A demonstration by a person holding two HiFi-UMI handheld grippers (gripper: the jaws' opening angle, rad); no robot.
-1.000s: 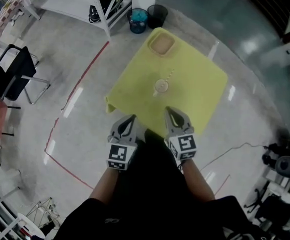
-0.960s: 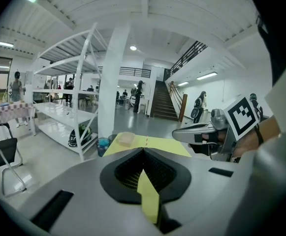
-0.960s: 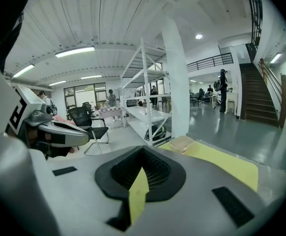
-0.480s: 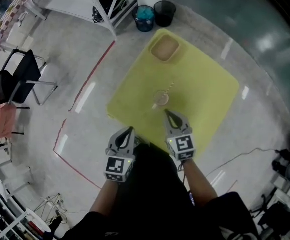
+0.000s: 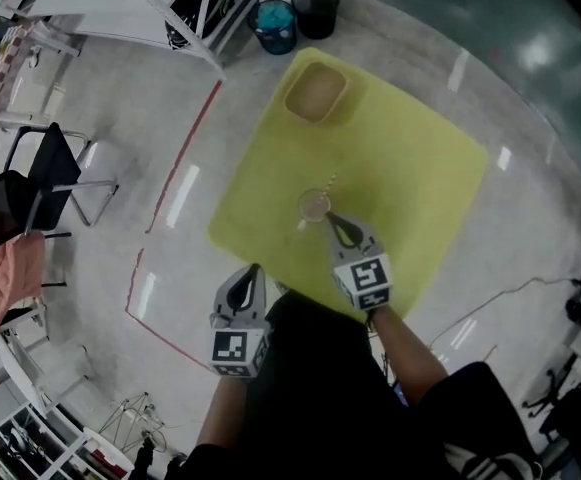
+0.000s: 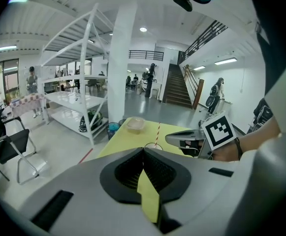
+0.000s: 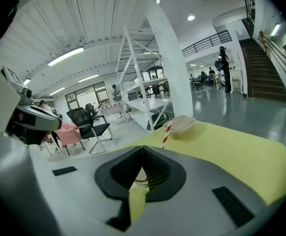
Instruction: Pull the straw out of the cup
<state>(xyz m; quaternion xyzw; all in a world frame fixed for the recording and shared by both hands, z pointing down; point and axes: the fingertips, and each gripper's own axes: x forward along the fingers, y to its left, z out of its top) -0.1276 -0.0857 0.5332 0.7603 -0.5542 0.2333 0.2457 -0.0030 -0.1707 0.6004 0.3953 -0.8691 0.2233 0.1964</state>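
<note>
Straw (image 5: 331,181) in cup (image 5: 314,206), not yet pulled; right claw (image 5: 332,218) closed, empty, just beside cup; left claw (image 5: 251,268) closed, empty, farther off.

In the right gripper view, the body of the right claw (image 7: 142,149) hid most of the cup (image 7: 139,179); only a thin bit of rim showed below its closed tips. The bottom of the straw (image 7: 166,133) was hidden too. In the left gripper view, the left claw (image 6: 143,149) covered the cup the same way. In the head view, the person's dark top (image 5: 310,388) hid the near edge of the yellow worktop (image 5: 410,168). What lay in the tub (image 5: 315,94) was too small to tell.
</note>
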